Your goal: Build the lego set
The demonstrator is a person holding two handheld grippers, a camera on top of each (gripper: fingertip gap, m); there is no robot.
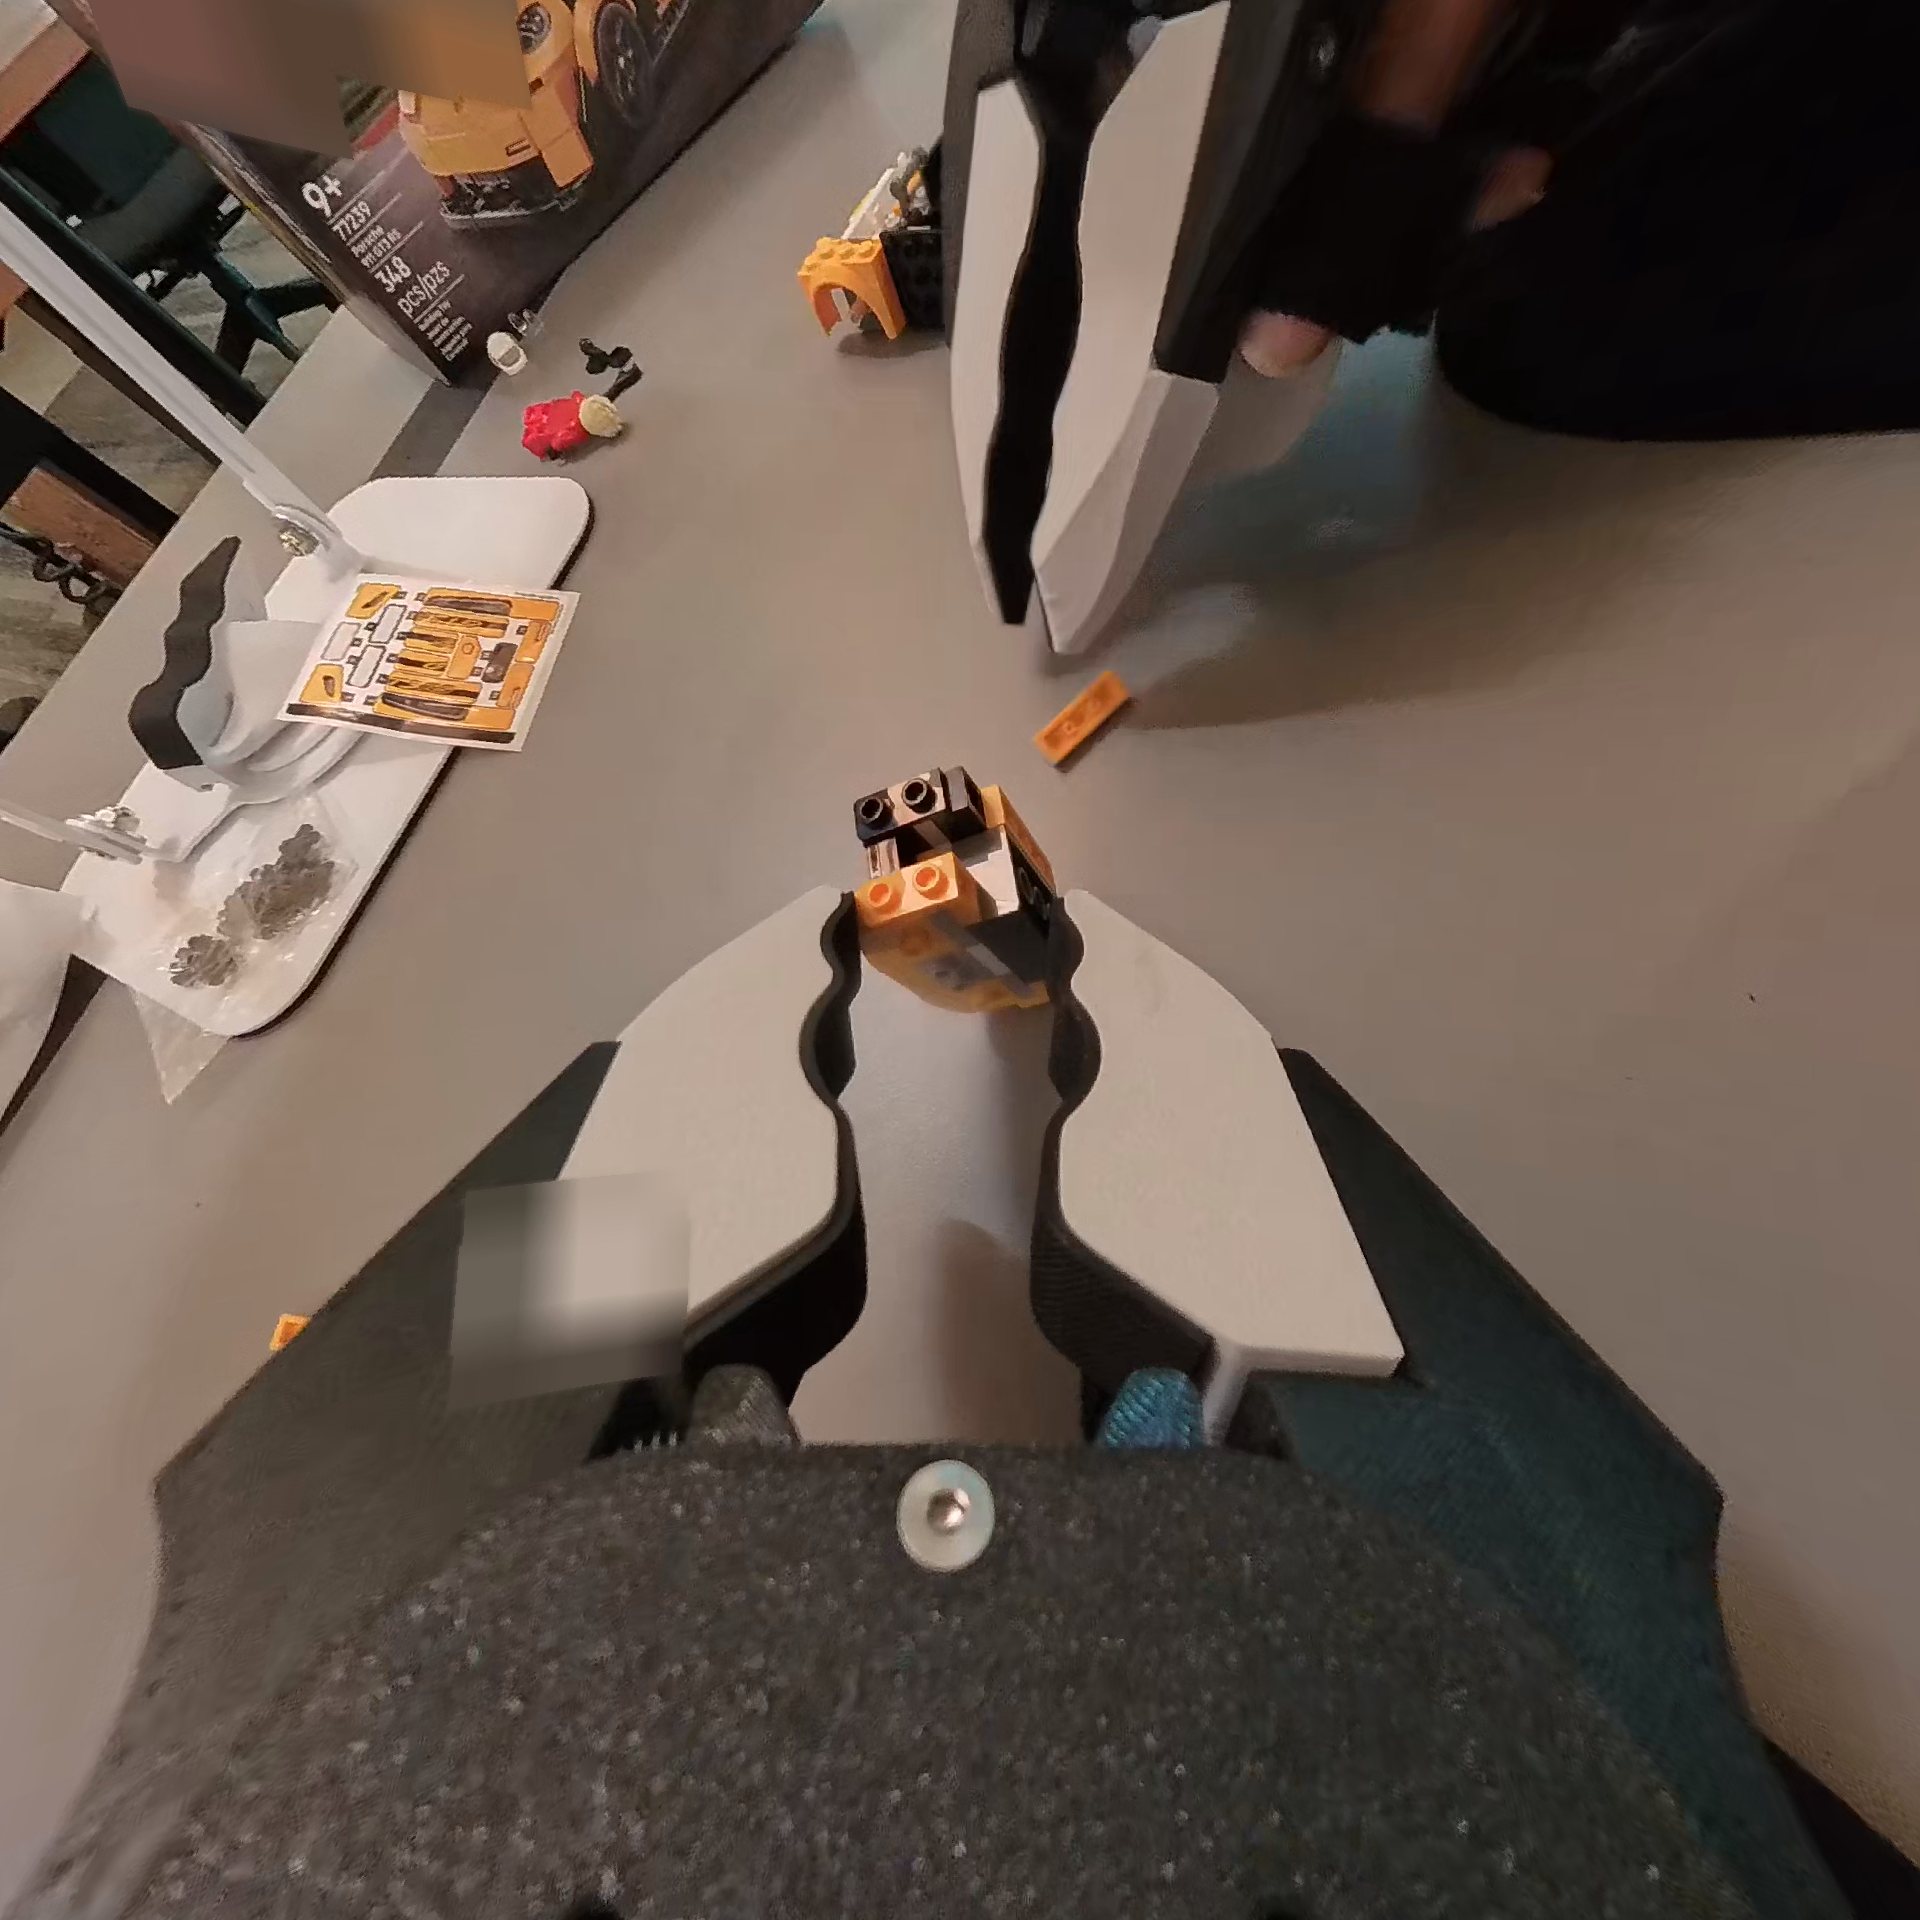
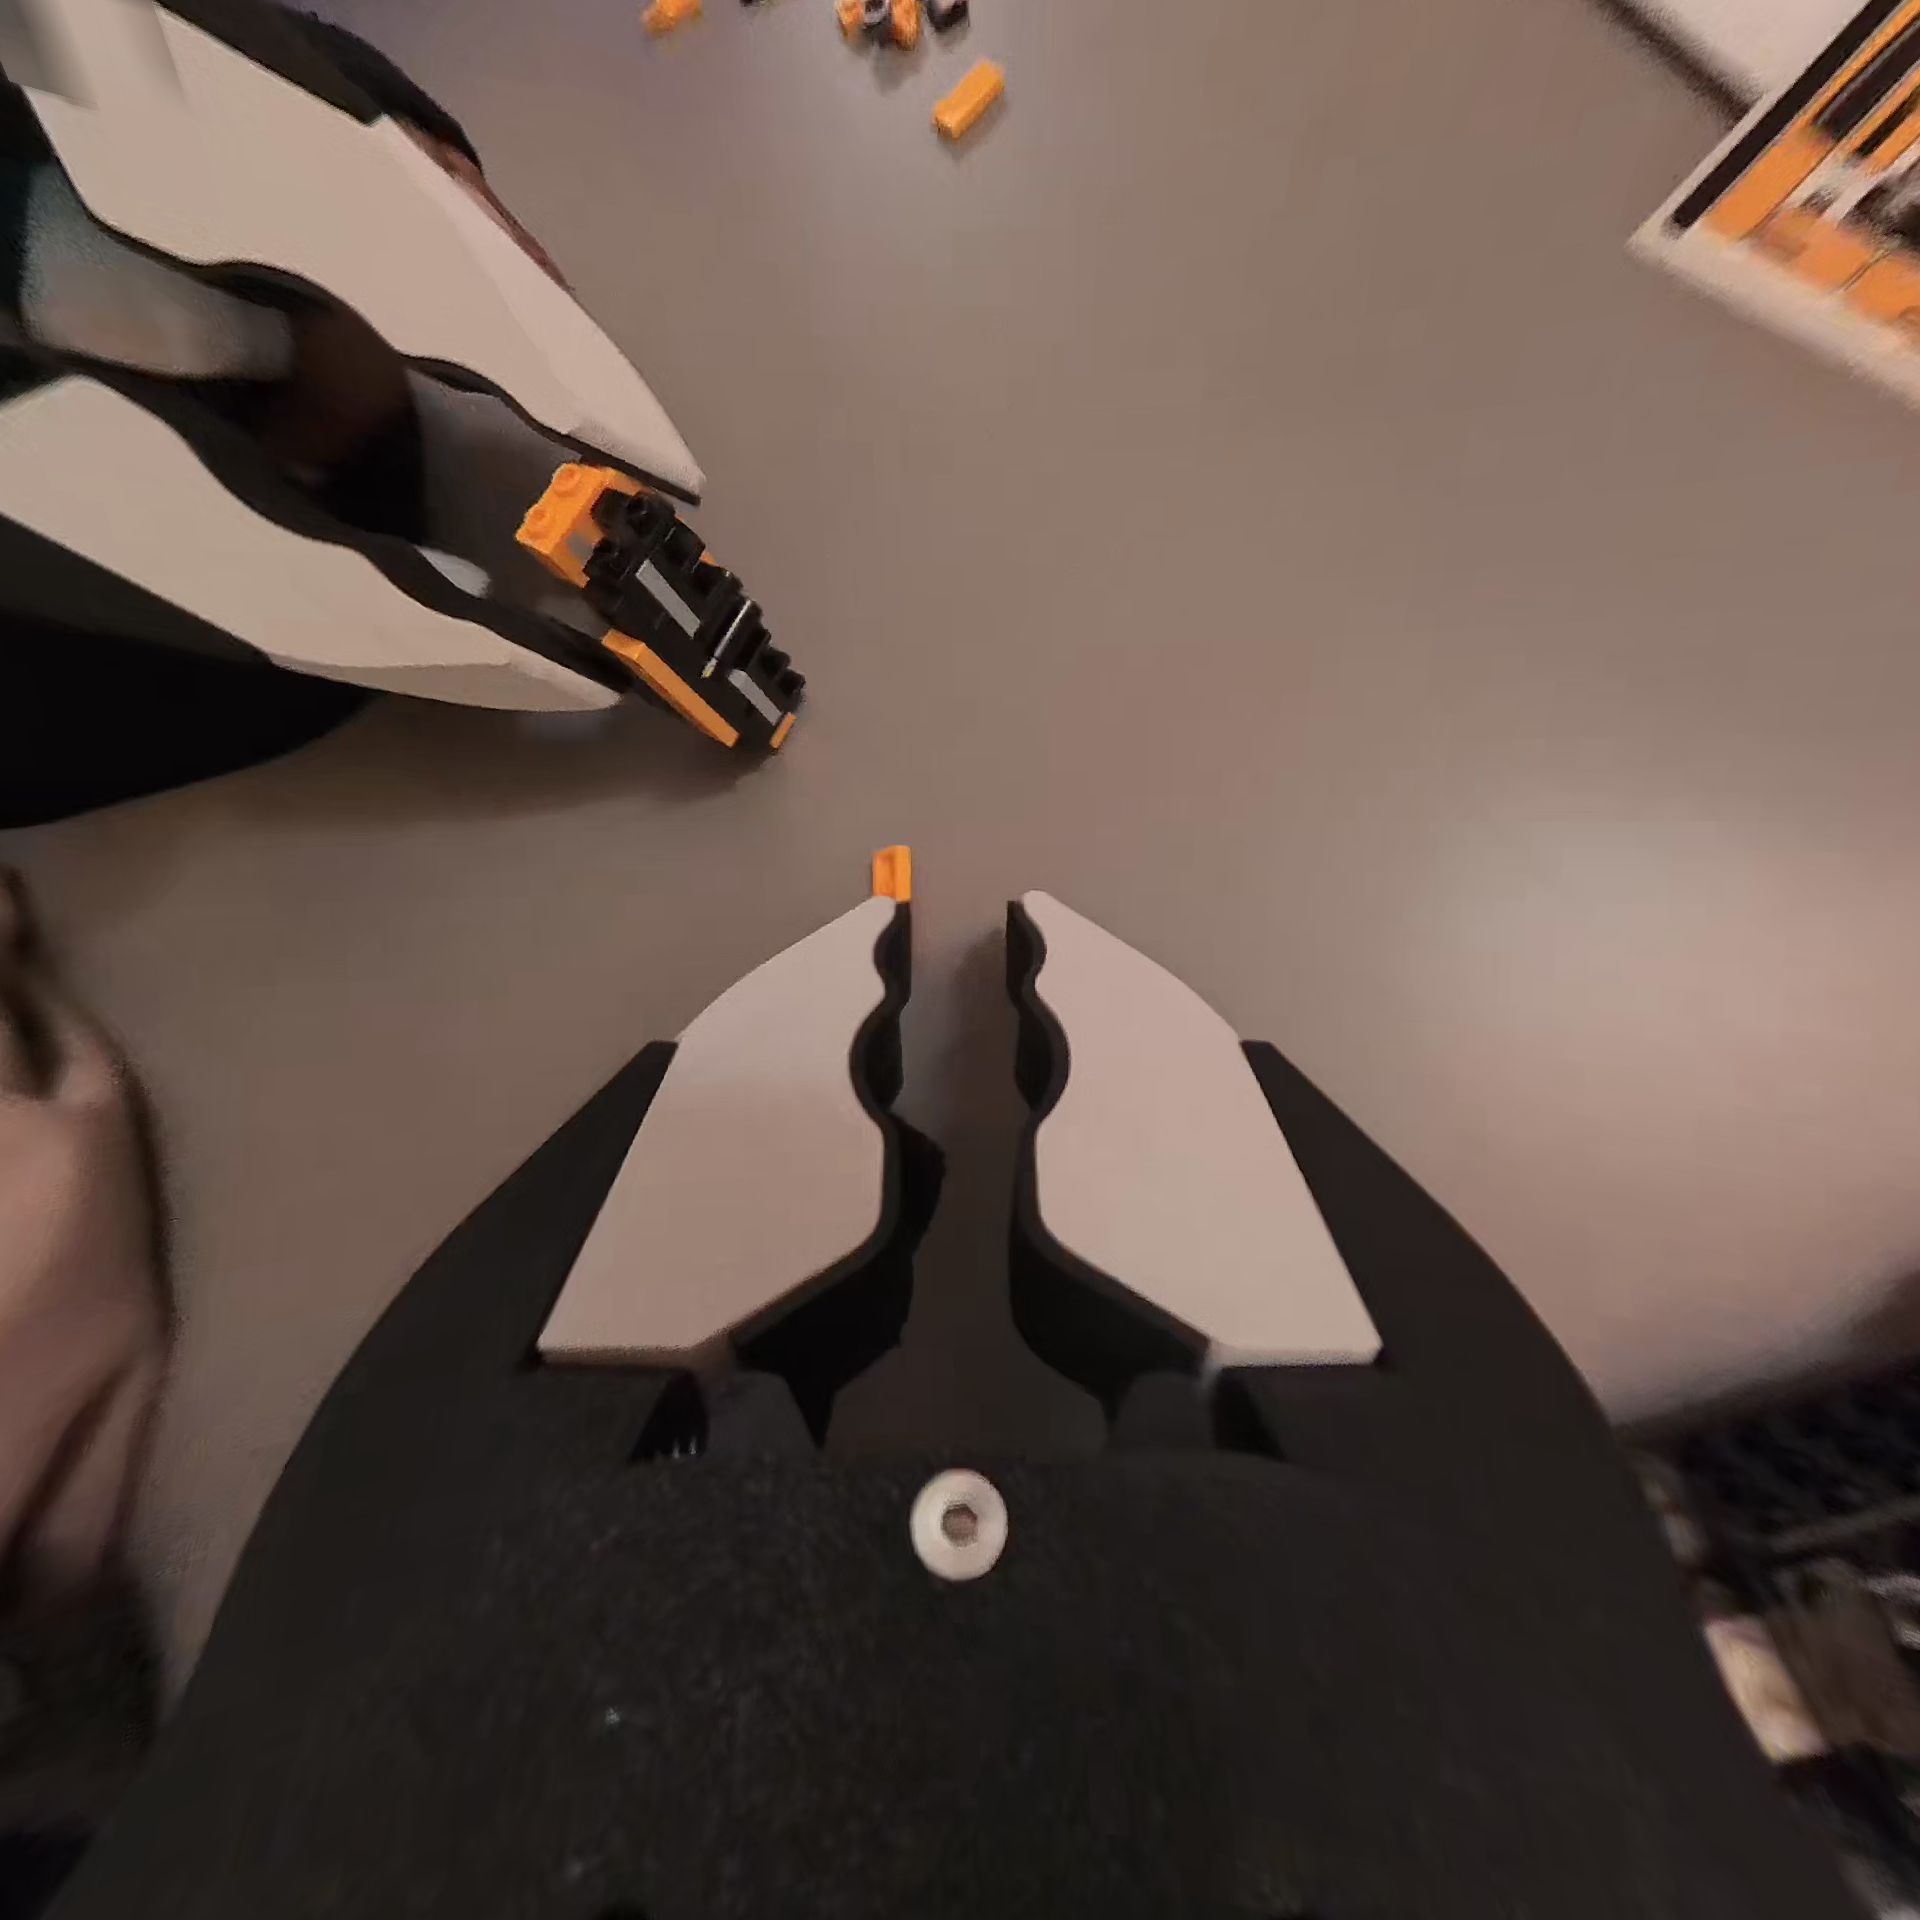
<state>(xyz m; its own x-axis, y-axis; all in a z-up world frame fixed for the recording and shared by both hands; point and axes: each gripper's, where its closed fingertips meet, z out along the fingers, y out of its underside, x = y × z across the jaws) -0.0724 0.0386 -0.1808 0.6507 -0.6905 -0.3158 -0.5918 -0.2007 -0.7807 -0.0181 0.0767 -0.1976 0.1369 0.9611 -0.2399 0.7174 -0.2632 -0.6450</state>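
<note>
My left gripper [image 1: 954,906] is shut on a small orange and black lego assembly [image 1: 940,831], which rests low on the grey table [image 1: 1455,935]. The right wrist view shows the same grip [image 2: 655,592] on the assembly [image 2: 717,634] at the upper left. My right gripper [image 2: 961,906] is open by a narrow gap and empty, tips close to the table. A small flat orange plate [image 2: 891,871] lies just beyond its left fingertip. In the left wrist view, the right gripper [image 1: 1029,629] points down just behind that plate [image 1: 1081,717].
The lego box [image 1: 499,208] stands at the far left. A white board [image 1: 457,520] carries a sticker sheet [image 1: 436,665], a spare finger [image 1: 197,675] and a parts bag [image 1: 260,904]. A red piece [image 1: 566,421], an orange arch piece [image 1: 847,291] and loose orange bricks [image 2: 968,99] lie around. A booklet [image 2: 1808,208] lies at the right. The left gripper's tips are roughly 8 cm from the right gripper's. About 15 cm separates my right fingertips from the orange arch piece [image 1: 847,291].
</note>
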